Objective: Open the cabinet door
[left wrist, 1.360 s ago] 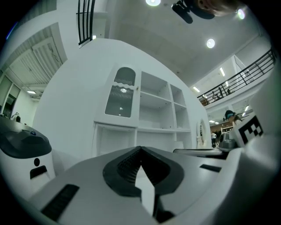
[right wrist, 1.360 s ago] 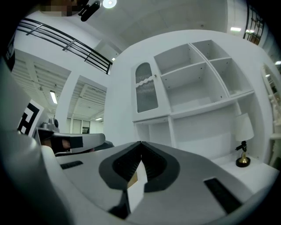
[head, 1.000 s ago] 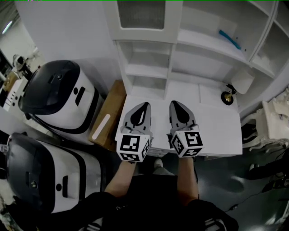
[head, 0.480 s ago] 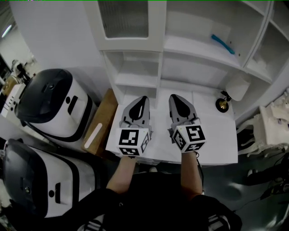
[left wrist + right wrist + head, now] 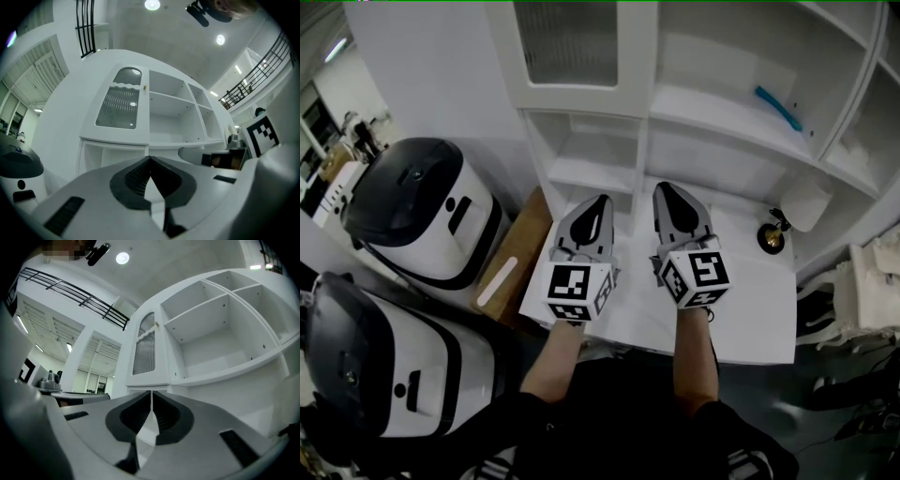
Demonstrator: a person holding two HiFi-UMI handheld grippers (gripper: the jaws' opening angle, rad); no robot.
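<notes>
The white cabinet door point(image 5: 572, 42) with a ribbed glass pane stands closed at the top left of the shelf unit. In the left gripper view the door point(image 5: 119, 105) shows a small knob point(image 5: 145, 87) on its right edge; the right gripper view shows the door point(image 5: 145, 350) and its knob point(image 5: 156, 325) too. My left gripper point(image 5: 600, 202) and right gripper point(image 5: 667, 190) hover side by side over the white desk top point(image 5: 750, 300), below the door and apart from it. Both point at the shelves, both are shut, and neither holds anything.
Two white-and-black machines point(image 5: 422, 202) point(image 5: 375, 366) stand at the left, with a brown box point(image 5: 511, 267) between them and the desk. A lamp with a brass base point(image 5: 773, 234) sits at the desk's right. A blue object point(image 5: 778, 108) lies on an open shelf.
Both grippers have risen and moved a little closer to the shelf unit, still side by side. The jaws have stayed shut.
</notes>
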